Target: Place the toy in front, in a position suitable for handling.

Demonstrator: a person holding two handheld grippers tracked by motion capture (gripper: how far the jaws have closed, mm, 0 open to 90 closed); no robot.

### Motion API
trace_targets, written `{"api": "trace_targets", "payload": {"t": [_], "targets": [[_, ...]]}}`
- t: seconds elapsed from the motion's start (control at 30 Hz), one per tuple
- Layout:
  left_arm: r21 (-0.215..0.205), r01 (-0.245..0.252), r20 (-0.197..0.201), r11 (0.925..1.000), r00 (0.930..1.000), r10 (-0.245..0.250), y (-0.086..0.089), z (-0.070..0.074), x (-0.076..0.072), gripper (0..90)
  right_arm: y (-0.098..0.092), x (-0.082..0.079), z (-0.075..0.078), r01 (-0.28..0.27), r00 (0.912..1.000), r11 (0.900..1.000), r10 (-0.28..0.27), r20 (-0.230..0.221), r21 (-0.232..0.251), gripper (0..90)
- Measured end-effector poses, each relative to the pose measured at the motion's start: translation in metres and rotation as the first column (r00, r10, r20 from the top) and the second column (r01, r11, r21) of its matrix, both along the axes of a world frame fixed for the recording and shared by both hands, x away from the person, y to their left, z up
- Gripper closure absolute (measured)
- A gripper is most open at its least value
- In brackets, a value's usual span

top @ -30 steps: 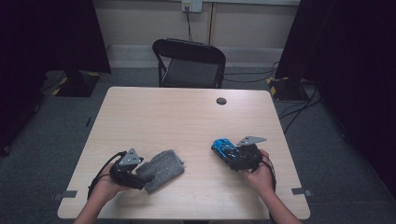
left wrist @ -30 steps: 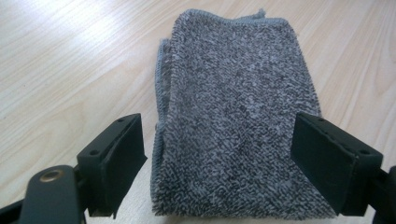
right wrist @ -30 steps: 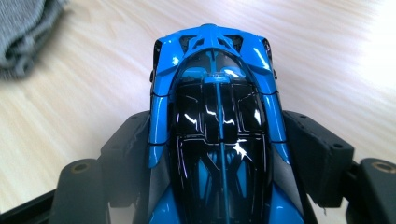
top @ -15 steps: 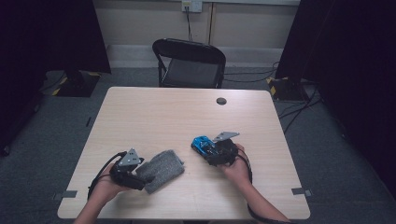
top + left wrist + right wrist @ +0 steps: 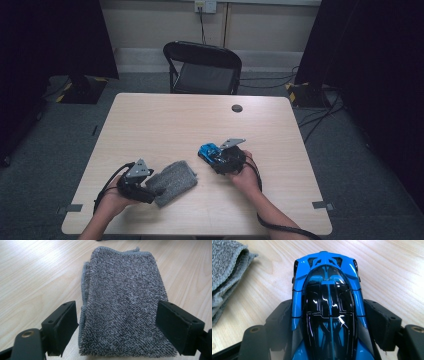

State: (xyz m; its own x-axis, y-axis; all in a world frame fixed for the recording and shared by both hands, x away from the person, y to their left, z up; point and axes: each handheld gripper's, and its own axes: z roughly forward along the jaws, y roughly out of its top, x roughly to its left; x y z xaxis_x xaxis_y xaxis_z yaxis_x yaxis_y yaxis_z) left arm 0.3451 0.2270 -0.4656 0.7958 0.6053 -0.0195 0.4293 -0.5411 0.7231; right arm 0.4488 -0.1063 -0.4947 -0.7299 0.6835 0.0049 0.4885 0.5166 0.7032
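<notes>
Room: dim, dark curtains at both sides, a black folding chair [image 5: 202, 67] behind the pale wood worktop [image 5: 165, 120], a small dark round disc [image 5: 237, 108] near its far edge.
Cloth: a grey terry cloth [image 5: 172, 181], folded in layers, lies flat on the worktop near the front left; in the left gripper view it runs lengthwise away from the camera, near end between the jaws.
Left tongs [image 5: 117, 327]: jaws stand to either side of the cloth's near end, touching or nearly touching its edges; whether they squeeze it I cannot tell.
Car: a blue and black toy car [image 5: 328, 307], glossy shell, nose pointing away from the hand, right of the cloth and apart from it.
Right tongs [image 5: 212, 159]: pinching the car across its flanks, one jaw on each side about mid-body; whether its wheels touch the worktop I cannot tell.
Handling, cloth: probably light, soft and limp; it would sag and unfold if lifted by one edge, so a bite across all folded layers suits best.
Handling, car: likely light, stiff and slick; the smooth curved sides could slip or twist, so a grip on the widest, flattest part of the flanks seems safest.
</notes>
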Motion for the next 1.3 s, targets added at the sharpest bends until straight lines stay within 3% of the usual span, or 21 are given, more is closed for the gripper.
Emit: {"api": "trace_targets", "payload": {"t": [0.47,0.6,0.73,0.9,1.0,1.3], "targets": [[0.0,0.004,-0.003,1.0,1.0,-0.004,0.0,0.0,0.0,17.2,0.007,0.007,0.0,-0.015,0.9999,1.0,0.015,-0.001,0.0,27.7],[-0.003,0.0,-0.004,1.0,1.0,0.0,0.001,0.0,0.0,17.2,0.007,0.008,-0.001,-0.018,0.9998,1.0,0.018,0.005,0.016,27.9],[-0.005,-0.004,-0.004,1.0,1.0,0.004,0.001,-0.001,0.0,17.2,0.005,0.008,-0.001,-0.011,0.9998,0.999,0.012,-0.019,0.049,28.0],[-0.005,0.0,-0.001,1.0,1.0,0.0,0.0,0.0,0.0,17.3,0.009,0.002,-0.001,-0.033,0.9993,0.999,0.034,-0.017,0.042,27.9],[-0.004,-0.002,0.0,1.0,1.0,0.002,0.0,0.0,0.0,17.4,0.007,0.0,-0.002,-0.031,0.9992,0.997,0.033,-0.024,0.073,27.9],[-0.005,0.005,-0.003,1.0,1.0,-0.005,-0.001,0.001,0.0,17.6,0.013,-0.004,-0.003,-0.057,0.9983,0.997,0.057,-0.003,0.044,27.7]]}}
